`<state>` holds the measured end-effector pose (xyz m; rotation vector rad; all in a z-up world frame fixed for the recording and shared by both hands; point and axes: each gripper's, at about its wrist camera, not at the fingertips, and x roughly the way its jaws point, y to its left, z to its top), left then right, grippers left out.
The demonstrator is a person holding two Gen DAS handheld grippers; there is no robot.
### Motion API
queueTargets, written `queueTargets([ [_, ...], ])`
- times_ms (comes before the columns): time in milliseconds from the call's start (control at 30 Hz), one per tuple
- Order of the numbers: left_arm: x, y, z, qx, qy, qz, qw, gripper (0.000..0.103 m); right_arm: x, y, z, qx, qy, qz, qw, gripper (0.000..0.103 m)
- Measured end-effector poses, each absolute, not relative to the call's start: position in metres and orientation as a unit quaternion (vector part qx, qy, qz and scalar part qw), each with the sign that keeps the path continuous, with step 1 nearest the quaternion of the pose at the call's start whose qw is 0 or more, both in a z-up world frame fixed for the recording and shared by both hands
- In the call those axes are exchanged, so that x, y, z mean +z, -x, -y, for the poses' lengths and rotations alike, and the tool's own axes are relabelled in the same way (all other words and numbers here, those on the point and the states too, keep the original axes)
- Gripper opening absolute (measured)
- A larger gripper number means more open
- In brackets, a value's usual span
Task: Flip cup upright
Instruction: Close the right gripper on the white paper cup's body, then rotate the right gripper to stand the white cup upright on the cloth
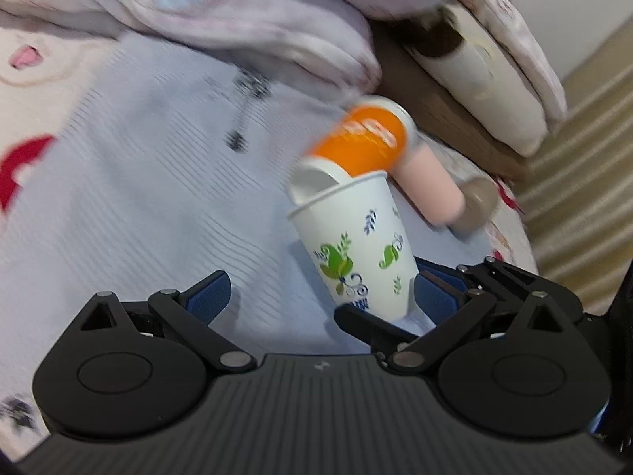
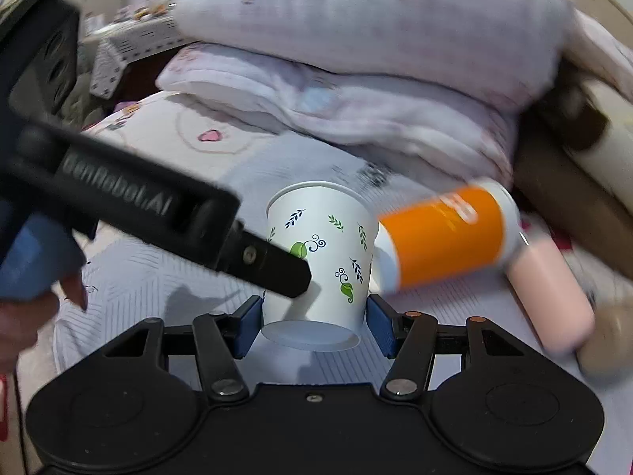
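So the biggest thing here is the bed [image 2: 150, 261], covered in a pale ribbed sheet with little dark prints, and at the back there's a pile of folded pinkish-white blankets [image 2: 356, 91] stacked up. Off to the right edge you can see a cream pillow [image 1: 486, 91] on something brown.

On the sheet there's a pink cylinder bottle [image 2: 550, 297] with a brownish cap lying on its side, and touching it an orange cup [image 2: 443, 233] also lying on its side, its open mouth facing the white cup.

The white paper cup [image 2: 320, 253] with green and blue leaf prints is the one that matters. It's mouth-up, leaning a bit, and the right gripper [image 2: 314, 326] has its blue pads on either side of the cup's base, clamped onto it as far as I can tell. From that camera the bottom rim looks like it's a little off the sheet, but honestly hard to say for sure.

The left gripper [image 1: 320, 297] is spread wide, nothing between its fingers. In the right wrist view one of its black fingertips [image 2: 292, 273] sits right against the lower left side of the cup. From the left wrist view the same cup [image 1: 356, 245] is near its right finger, with the right gripper's blue pads poking in behind it. Everything's a bit motion-blurred
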<state>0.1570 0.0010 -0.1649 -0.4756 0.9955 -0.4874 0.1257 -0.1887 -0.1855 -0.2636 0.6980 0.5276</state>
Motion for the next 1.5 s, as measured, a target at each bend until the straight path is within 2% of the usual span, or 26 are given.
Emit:
queueTargets([
  [367,-0.180,-0.145,0.049,-0.264,0.241,-0.509,0.783,0.099,-0.201,-0.107,0.254,0.192,0.003,-0.416,0.889,0.062],
  [467,-0.183,-0.142,0.058,-0.280,0.243,-0.507,0.778,0.094,-0.206,-0.102,0.260,0.181,0.008,-0.420,0.889,0.062],
  [567,-0.187,-0.138,0.067,-0.288,0.242,-0.505,0.777,0.086,-0.210,-0.099,0.263,0.171,0.022,-0.433,0.885,0.062],
  [633,-0.191,-0.137,0.073,-0.292,0.243,-0.508,0.773,0.074,-0.213,-0.097,0.266,0.160,0.031,-0.443,0.881,0.062],
  [833,-0.201,-0.137,0.085,-0.308,0.263,-0.512,0.758,0.053,-0.217,-0.096,0.280,0.173,0.015,-0.445,0.879,0.062],
  [1233,-0.203,-0.141,0.089,-0.306,0.277,-0.526,0.743,0.052,-0.217,-0.098,0.291,0.214,0.031,-0.443,0.870,0.067],
  [1367,-0.198,-0.145,0.095,-0.318,0.250,-0.530,0.745,0.052,-0.211,-0.106,0.295,0.241,0.033,-0.449,0.860,0.082],
  [1500,-0.191,-0.147,0.100,-0.322,0.213,-0.528,0.756,0.061,-0.211,-0.125,0.296,0.255,0.052,-0.465,0.846,0.082],
])
